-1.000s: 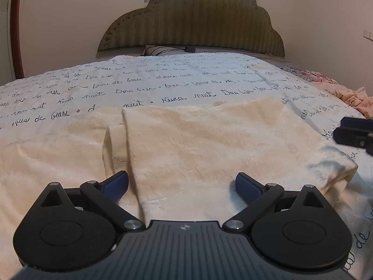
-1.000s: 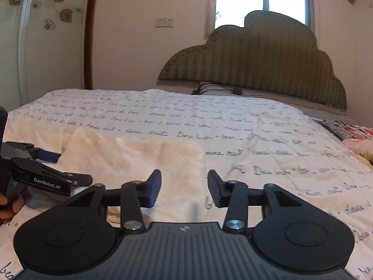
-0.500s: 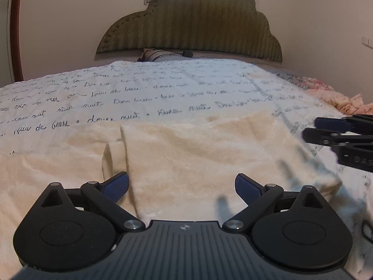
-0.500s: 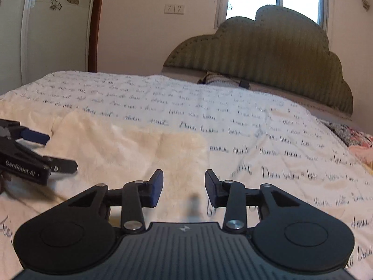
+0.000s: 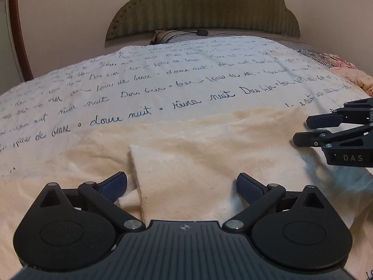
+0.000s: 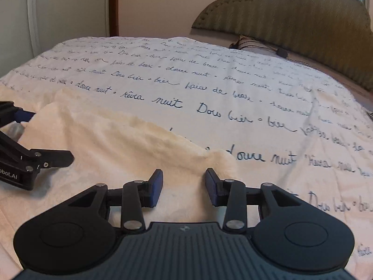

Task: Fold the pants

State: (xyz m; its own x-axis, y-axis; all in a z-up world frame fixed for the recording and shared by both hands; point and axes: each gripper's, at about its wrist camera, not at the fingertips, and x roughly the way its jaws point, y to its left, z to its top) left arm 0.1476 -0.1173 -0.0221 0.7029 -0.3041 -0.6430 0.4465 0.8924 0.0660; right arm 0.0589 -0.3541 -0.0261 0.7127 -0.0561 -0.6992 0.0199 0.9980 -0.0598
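Cream fleece pants (image 5: 198, 154) lie flat on the bed, with a folded layer whose edge runs down the middle-left. My left gripper (image 5: 181, 184) is open wide and hangs low over the near edge of the pants, empty. My right gripper (image 6: 184, 184) is open, narrower, just above the right end of the pants (image 6: 112, 144), empty. The right gripper also shows at the right edge of the left wrist view (image 5: 335, 133). The left gripper shows at the left edge of the right wrist view (image 6: 30, 161).
A white bedspread (image 5: 163, 88) with dark handwriting print covers the bed. A padded olive headboard (image 5: 209, 11) and a striped pillow (image 5: 172, 35) stand at the far end. A floral blanket (image 5: 345, 70) lies at the right side.
Both grippers have dropped lower and tilted down toward the pants. The right gripper has moved in over the right end of the pants and closer to the left gripper.
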